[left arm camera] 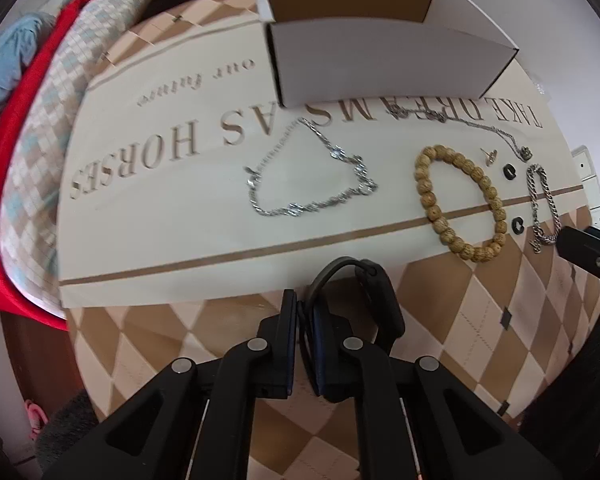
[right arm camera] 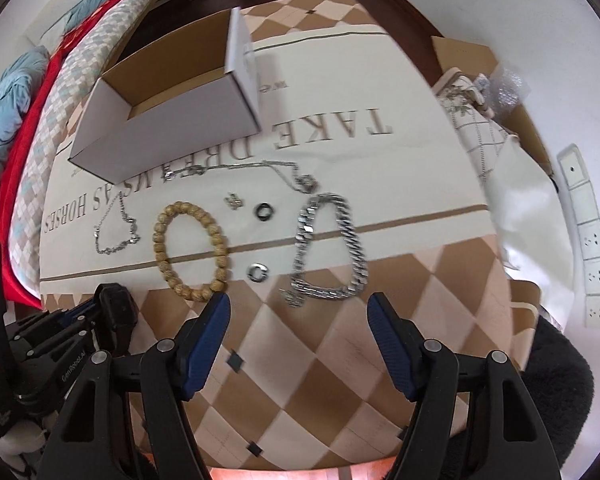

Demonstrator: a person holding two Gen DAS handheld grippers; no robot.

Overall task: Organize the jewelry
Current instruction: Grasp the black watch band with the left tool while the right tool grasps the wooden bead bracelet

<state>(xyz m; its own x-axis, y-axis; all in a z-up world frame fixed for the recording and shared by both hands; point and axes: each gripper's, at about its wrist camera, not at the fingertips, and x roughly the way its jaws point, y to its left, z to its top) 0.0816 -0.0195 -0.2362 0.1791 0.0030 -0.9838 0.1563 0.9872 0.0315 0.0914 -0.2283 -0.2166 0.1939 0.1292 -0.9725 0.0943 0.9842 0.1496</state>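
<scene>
L gripper (left arm camera: 304,344) clamped on black watch (left arm camera: 376,304) strap, lower centre. R gripper (right arm camera: 298,316) jaws apart, empty, chunky silver chain bracelet (right arm camera: 328,248) just above. Wooden bead bracelet (right arm camera: 190,250) centre-left.

Open box (right arm camera: 168,120) at cloth's (right arm camera: 400,168) far side. Before it, left to right: thin chain (right arm camera: 116,226), bead bracelet (right arm camera: 192,250), two rings (right arm camera: 263,211), heavy chain bracelet (right arm camera: 332,248).
</scene>
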